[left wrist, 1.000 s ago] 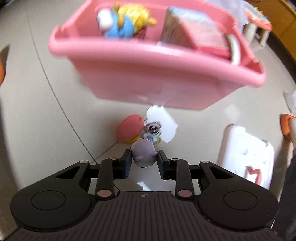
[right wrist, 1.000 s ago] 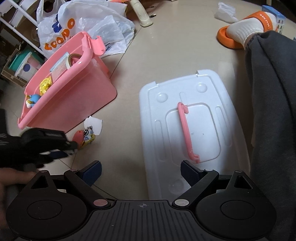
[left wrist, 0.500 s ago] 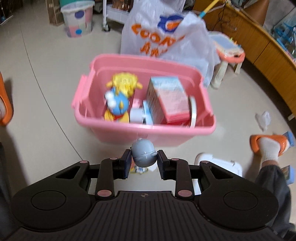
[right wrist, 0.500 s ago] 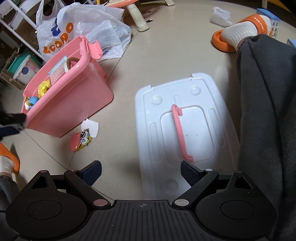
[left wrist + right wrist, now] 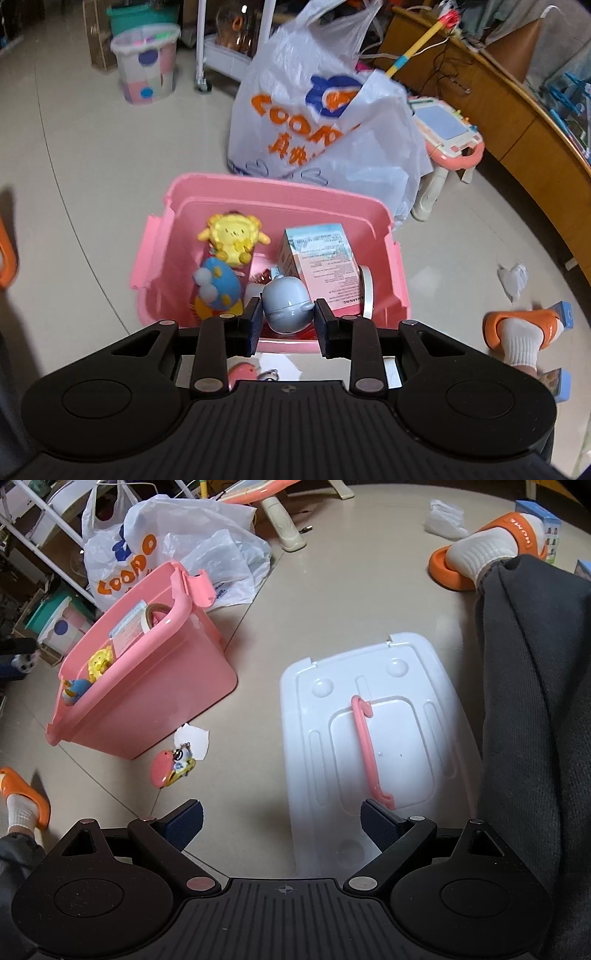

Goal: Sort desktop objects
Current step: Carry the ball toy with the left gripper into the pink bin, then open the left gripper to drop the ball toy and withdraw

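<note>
My left gripper [image 5: 287, 320] is shut on a grey-blue round toy [image 5: 286, 304] and holds it above the near edge of the pink storage bin [image 5: 273, 194]. Inside the bin lie a yellow lion toy [image 5: 232, 238], a blue toy [image 5: 218, 282], a pink-and-blue box [image 5: 321, 258] and a tape roll [image 5: 367, 291]. In the right wrist view the pink bin [image 5: 155, 698] stands at the left, with a pink-and-yellow toy [image 5: 171, 770] on the floor before it. My right gripper [image 5: 282, 821] is open over the floor, nothing between its fingers.
A white bin lid [image 5: 373, 746] with a pink handle lies on the floor at the right. A white plastic bag [image 5: 321, 114] stands behind the bin. A person's leg [image 5: 535, 720] in dark trousers and orange slippers [image 5: 491, 542] are close by. A paper scrap [image 5: 194, 740] lies beside the floor toy.
My left gripper has risen with the grey-blue toy from floor level up over the bin's near edge. The right gripper has shifted slightly and stays open.
</note>
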Available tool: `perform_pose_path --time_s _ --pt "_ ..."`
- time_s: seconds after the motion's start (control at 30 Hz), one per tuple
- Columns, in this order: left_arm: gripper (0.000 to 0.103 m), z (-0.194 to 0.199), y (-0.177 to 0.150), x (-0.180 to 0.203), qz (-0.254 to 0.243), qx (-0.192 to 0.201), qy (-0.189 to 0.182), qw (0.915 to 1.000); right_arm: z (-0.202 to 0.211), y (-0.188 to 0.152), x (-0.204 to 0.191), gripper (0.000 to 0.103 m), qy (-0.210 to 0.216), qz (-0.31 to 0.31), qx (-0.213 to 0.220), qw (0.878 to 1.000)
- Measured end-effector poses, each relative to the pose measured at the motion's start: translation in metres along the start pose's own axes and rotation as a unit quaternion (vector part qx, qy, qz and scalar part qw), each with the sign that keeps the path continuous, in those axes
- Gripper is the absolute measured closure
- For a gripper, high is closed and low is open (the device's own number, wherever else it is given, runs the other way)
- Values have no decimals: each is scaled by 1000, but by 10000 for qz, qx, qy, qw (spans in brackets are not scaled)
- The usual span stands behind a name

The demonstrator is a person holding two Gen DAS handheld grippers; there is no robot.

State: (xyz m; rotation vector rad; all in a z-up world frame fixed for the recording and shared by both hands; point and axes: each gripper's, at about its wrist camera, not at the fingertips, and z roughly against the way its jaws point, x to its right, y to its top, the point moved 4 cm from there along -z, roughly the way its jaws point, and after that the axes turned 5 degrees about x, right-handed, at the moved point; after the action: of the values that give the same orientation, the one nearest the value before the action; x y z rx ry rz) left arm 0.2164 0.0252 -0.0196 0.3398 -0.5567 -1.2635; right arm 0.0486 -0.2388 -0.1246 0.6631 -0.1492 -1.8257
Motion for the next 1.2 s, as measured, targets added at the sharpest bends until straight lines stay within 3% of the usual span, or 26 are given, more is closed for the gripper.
perform_pose_path --time_s 0.2,0.5,1.2 --pt "73 -45 -6 -1 112 -323 153 9993 -1 5 3 12 6 -45 -17 10000" --pt "72 -73 -19 -6 -24 -714 179 9973 -9 6 1 13 60 -110 -110 9999" --pt "72 -96 -26 -4 -430 -820 533 9943 -14 5 1 13 116 -193 -233 9995"
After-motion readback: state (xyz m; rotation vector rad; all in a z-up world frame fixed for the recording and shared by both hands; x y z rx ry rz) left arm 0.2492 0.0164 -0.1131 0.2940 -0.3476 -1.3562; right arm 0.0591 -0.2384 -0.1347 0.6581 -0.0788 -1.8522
